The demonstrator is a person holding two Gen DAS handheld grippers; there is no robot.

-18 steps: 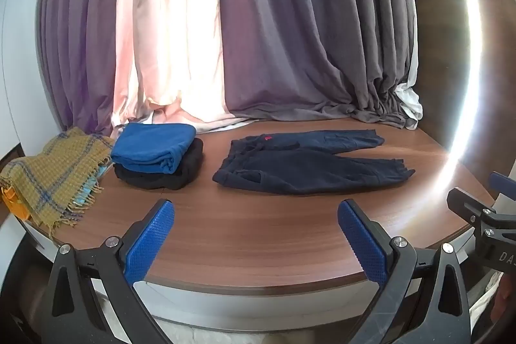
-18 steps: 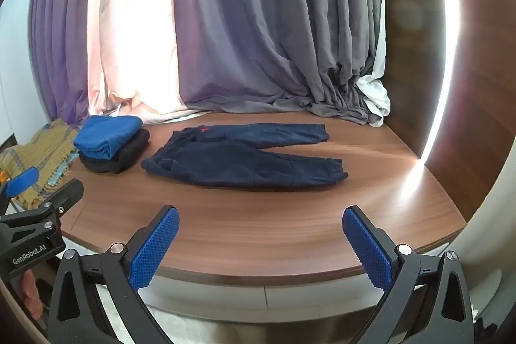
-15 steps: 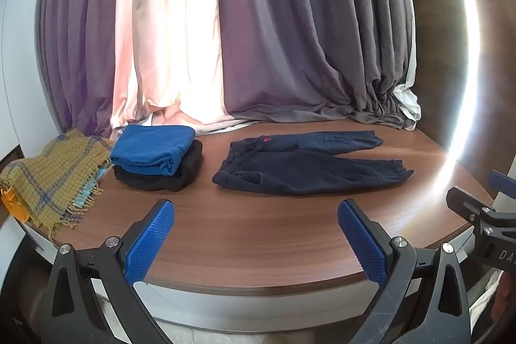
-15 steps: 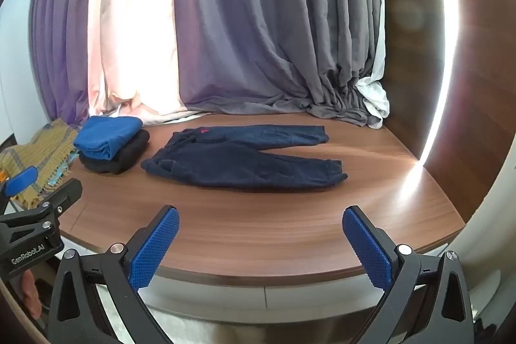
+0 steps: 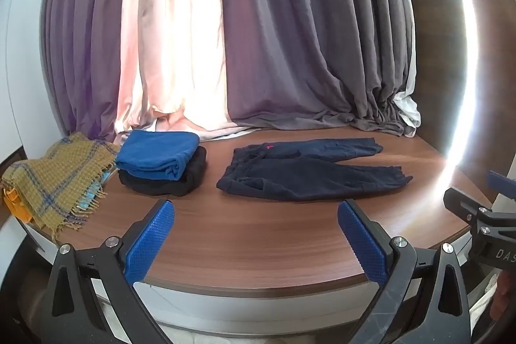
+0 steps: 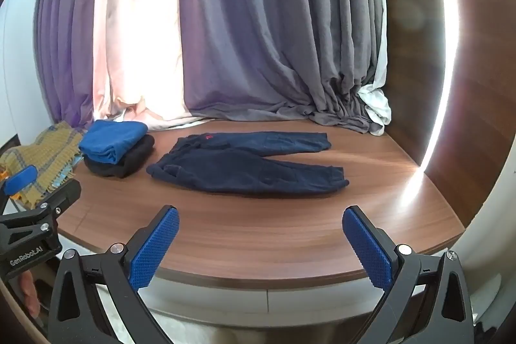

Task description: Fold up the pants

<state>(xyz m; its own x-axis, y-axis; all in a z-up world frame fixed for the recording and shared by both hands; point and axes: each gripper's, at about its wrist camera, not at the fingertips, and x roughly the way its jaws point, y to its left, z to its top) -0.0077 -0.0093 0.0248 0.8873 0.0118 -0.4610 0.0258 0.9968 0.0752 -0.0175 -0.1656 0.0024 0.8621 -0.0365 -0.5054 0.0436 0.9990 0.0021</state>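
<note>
a pair of dark navy fleece pants (image 5: 309, 173) lies flat near the middle of the rounded brown wooden desk (image 5: 258, 240), waistband to the left, both legs stretched to the right and a small red mark by the waist. to their left sits a folded bright blue garment (image 5: 159, 155) stacked on a folded black garment (image 5: 167, 182), and further left a mustard plaid fringed blanket (image 5: 54, 182) hangs over the desk's edge. grey-purple curtains (image 6: 258, 37) hang behind. the left claw (image 5: 254, 242) hovers at the near edge, spread wide and holding nothing; the right claw (image 6: 261, 247) likewise gapes empty. in the right wrist view the left claw's body reads "genrobot.ai"; in the left wrist view the other's shows "das", cut off.
</note>
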